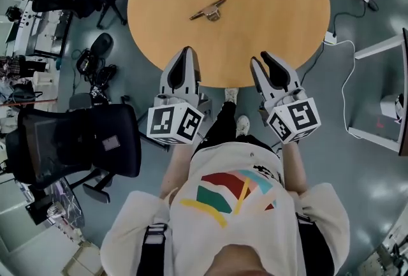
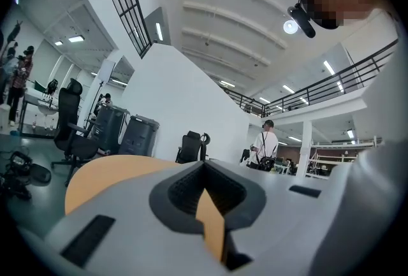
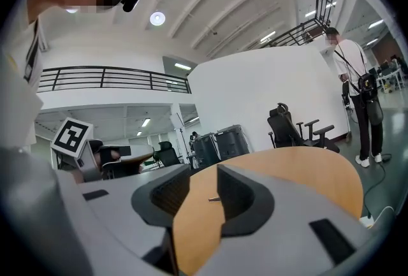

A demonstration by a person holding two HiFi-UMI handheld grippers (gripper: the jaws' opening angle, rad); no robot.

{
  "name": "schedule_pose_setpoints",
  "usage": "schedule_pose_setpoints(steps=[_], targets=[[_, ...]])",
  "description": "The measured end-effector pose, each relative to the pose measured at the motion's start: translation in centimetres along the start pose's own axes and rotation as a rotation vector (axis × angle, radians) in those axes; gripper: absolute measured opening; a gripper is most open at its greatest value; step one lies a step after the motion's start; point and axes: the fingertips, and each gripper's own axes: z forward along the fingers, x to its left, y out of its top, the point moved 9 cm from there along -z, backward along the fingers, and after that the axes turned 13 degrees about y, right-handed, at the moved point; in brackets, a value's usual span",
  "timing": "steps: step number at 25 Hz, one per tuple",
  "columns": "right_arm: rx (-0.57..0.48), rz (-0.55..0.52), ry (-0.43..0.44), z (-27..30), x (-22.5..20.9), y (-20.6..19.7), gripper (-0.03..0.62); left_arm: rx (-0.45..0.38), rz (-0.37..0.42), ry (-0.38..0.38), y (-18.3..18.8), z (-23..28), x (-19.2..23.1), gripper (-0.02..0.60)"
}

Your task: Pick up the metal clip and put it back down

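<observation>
Hovering at the desk's (image 1: 274, 26) near edge: left gripper (image 1: 187, 51) fingers clenched empty, right gripper (image 1: 262, 58) barely parted; metal clip (image 1: 208, 10) (probably light, stiff, slippery) wants a mid-length pinch.

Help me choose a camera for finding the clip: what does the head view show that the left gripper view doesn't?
Head view only: the metal clip lying on the round wooden table, and the right gripper. Left gripper view only: a standing person and dark bins far off. Both: the table and the left gripper, jaws together, empty.
</observation>
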Motion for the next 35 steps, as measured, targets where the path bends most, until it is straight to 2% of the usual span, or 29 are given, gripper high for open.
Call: schedule_pose_setpoints(steps=[3,6,9,11,12,13,14,18,24,31,35], targets=[[0.004,-0.029,-0.025,4.0,-2.2,0.2,0.243,-0.008,-0.021,0.006,0.3,4.3,1.8,0.043],[0.057,-0.046,-0.029,8.7,-4.0,0.3,0.267,-0.009,-0.011,0.023,0.8,8.7,3.7,0.043],[0.151,-0.045,0.023,13.7,-6.2,0.1,0.268,0.015,-0.018,0.033,0.9,13.3,5.3,0.043],[0.228,-0.056,0.022,17.2,-8.2,-0.8,0.269,0.037,-0.02,0.032,0.5,16.2,6.3,0.043],[0.273,-0.058,0.012,18.9,-9.4,-1.6,0.309,0.05,-0.015,0.029,0.1,17.7,6.8,0.043],[0.319,-0.056,0.0,20.7,-10.7,-2.5,0.402,0.065,-0.007,0.025,-0.3,19.2,7.3,0.043],[0.36,-0.05,-0.013,22.4,-12.0,-3.7,0.442,0.085,0.0,0.027,-0.9,20.5,7.9,0.043],[0.439,0.029,0.001,27.6,-15.7,-8.2,0.448,0.165,-0.002,0.084,-3.4,24.1,10.4,0.043],[0.536,0.068,0.0,32.1,-20.8,-13.0,0.446,0.198,-0.018,0.171,-6.8,28.2,13.2,0.043],[0.649,0.085,0.018,34.2,-21.9,-16.1,0.445,0.226,-0.043,0.238,-8.7,29.9,15.5,0.043],[0.679,0.072,-0.023,34.7,-22.0,-16.3,0.445,0.233,-0.047,0.251,-9.5,30.8,16.0,0.043]])
